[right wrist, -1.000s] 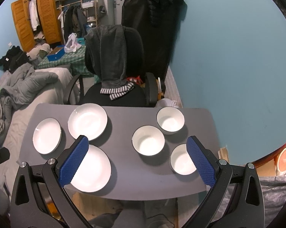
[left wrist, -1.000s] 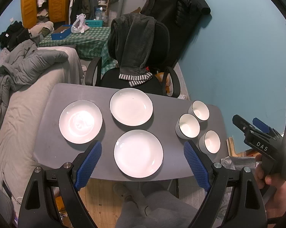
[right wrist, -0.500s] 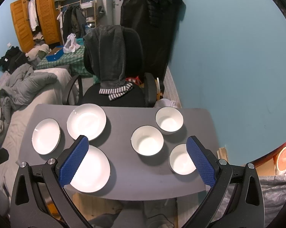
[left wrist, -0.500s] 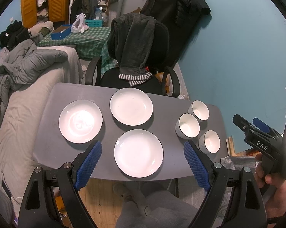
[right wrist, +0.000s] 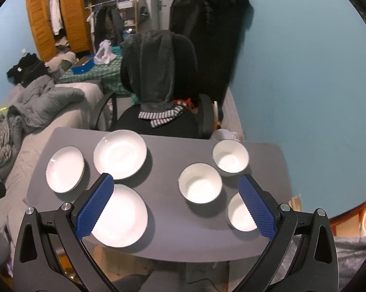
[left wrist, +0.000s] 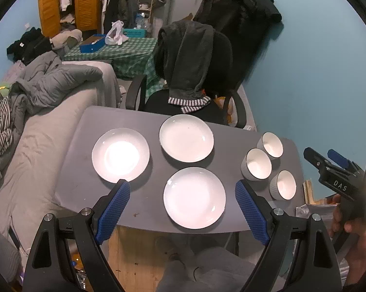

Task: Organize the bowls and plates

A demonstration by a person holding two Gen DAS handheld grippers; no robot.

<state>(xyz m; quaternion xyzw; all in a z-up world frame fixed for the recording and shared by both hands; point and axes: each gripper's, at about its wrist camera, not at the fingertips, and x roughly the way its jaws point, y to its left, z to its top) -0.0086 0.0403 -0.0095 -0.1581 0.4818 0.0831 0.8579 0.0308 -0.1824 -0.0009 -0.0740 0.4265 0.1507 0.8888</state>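
Three white plates lie on a grey table [left wrist: 85, 170]: a left plate [left wrist: 120, 154], a far plate [left wrist: 186, 138] and a near plate [left wrist: 194, 197]. Three white bowls stand at the right: far bowl [left wrist: 270, 144], middle bowl [left wrist: 256, 163], near bowl [left wrist: 283, 185]. My left gripper [left wrist: 183, 189] is open and empty, held above the near plate. My right gripper [right wrist: 175, 185] is open and empty above the middle bowl [right wrist: 200, 183]; its right finger covers part of the near bowl [right wrist: 239, 215]. The plates also show in the right wrist view [right wrist: 120, 153].
A black office chair [left wrist: 195, 73] draped with a grey hoodie stands at the table's far side. A bed with grey bedding [left wrist: 49, 92] lies left of the table. A blue wall [left wrist: 316, 73] runs along the right. A person's legs [left wrist: 207, 267] are below the near edge.
The right gripper has drifted slightly forward and down toward the bowls. The left gripper has barely moved. Plates and bowls are where they were.
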